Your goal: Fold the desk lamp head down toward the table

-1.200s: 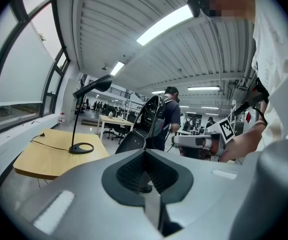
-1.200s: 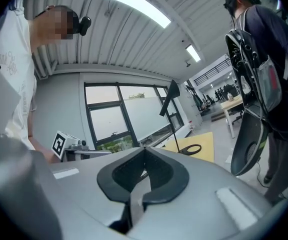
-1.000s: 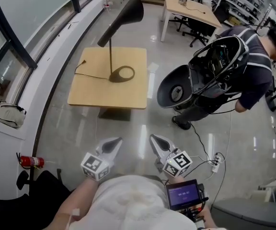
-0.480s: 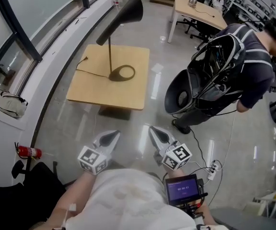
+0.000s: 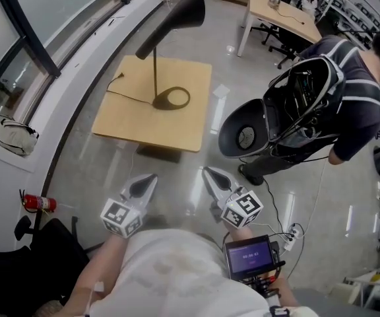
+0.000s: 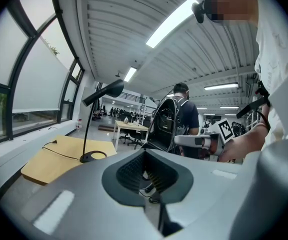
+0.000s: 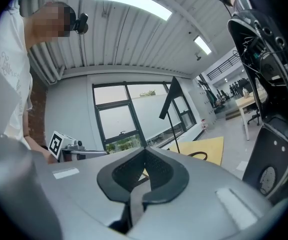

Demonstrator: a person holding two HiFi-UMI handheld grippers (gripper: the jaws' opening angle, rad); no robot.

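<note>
On the square light-wood tabletop (image 5: 177, 127) stands the black cone-headed desk lamp (image 5: 177, 18), its head raised. Well short of it, over the glossy grey floor (image 5: 177, 177), the left hand-held gripper (image 5: 145, 182) and right hand-held gripper (image 5: 212, 176) hover, jaws together, empty.

- No word, brand or number comes through clearly anywhere right now.
- The small screen (image 5: 250, 255) at the person's waist glows with a line of characters, too small to read.
- The marker cubes on the left gripper (image 5: 144, 182) and the right gripper (image 5: 211, 175) carry black-and-white square patterns, no letters.
- The fire extinguisher (image 5: 38, 203): any print on it is too small to make out.
</note>
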